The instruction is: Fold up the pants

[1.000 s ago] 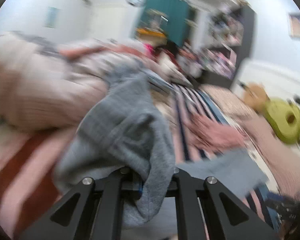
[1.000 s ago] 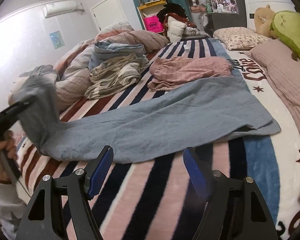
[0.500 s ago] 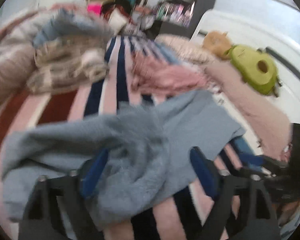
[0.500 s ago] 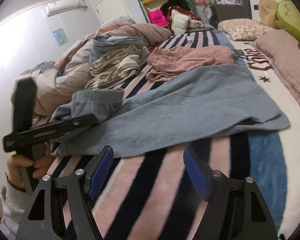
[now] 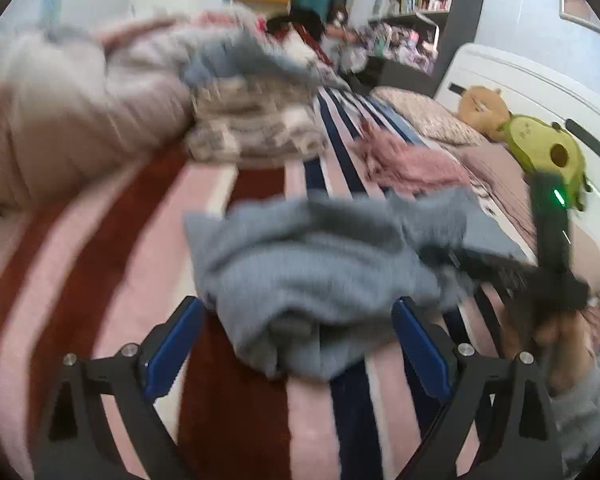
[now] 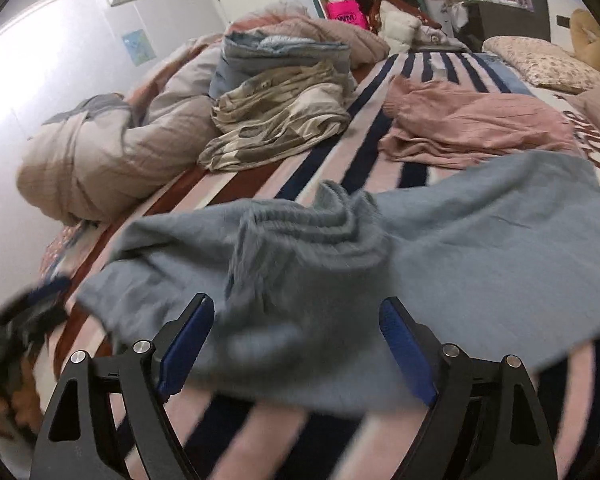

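The grey-blue pants [image 6: 440, 248] lie on the striped bed cover [image 6: 260, 432], one end folded back into a bunched heap [image 6: 300, 240]. In the left wrist view the same heap [image 5: 312, 272] lies just beyond my left gripper [image 5: 300, 344], which is open and empty. My right gripper [image 6: 296, 344] is open and empty too, its blue pads [image 6: 184, 352] low over the near edge of the pants. The right gripper also shows blurred at the right of the left wrist view [image 5: 548, 264].
A beige patterned garment pile [image 6: 276, 124] and a rolled duvet [image 6: 100, 148] lie at the far left. A pink garment [image 6: 472, 124] lies behind the pants. Pillows and plush toys [image 5: 540, 148] are at the headboard on the right.
My left gripper let go of the pants end, which it carried over and dropped onto the rest of the pants, then pulled back. My right gripper moved forward to the pants' near edge.
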Tool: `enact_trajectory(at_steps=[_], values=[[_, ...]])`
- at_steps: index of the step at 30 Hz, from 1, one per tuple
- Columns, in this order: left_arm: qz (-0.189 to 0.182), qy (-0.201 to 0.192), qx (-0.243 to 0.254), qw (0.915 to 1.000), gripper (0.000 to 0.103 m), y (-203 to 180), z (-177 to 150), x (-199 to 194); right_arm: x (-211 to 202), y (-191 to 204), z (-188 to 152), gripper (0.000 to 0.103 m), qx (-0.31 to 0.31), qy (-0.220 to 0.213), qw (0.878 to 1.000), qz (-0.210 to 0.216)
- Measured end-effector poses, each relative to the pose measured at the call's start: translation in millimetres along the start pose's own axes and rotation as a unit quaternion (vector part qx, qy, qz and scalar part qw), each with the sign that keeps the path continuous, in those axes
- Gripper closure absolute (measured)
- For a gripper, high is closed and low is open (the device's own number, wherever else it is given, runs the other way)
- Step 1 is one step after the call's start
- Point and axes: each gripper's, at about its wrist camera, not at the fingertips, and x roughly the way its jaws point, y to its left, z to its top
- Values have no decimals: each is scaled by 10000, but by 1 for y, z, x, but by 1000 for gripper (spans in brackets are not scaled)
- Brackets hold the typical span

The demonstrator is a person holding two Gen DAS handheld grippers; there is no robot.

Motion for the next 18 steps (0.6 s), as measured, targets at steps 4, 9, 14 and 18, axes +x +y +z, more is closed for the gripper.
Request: enact_trajectory(at_steps=[4, 9, 14, 18], values=[[295, 240, -106, 9992, 12, 7, -10, 21, 23, 3, 12, 73, 305, 26, 9993, -219], [239, 244, -398, 9986, 80, 13, -14, 38, 3, 10, 20, 88, 176, -482, 9975, -487], [93, 302, -179, 9993, 89, 6, -13, 31, -22, -12, 21, 89, 402, -787, 9909, -1014], [161, 407, -137, 9989, 85, 4, -15, 32, -8, -40, 1, 84, 469, -324, 9930, -1031]])
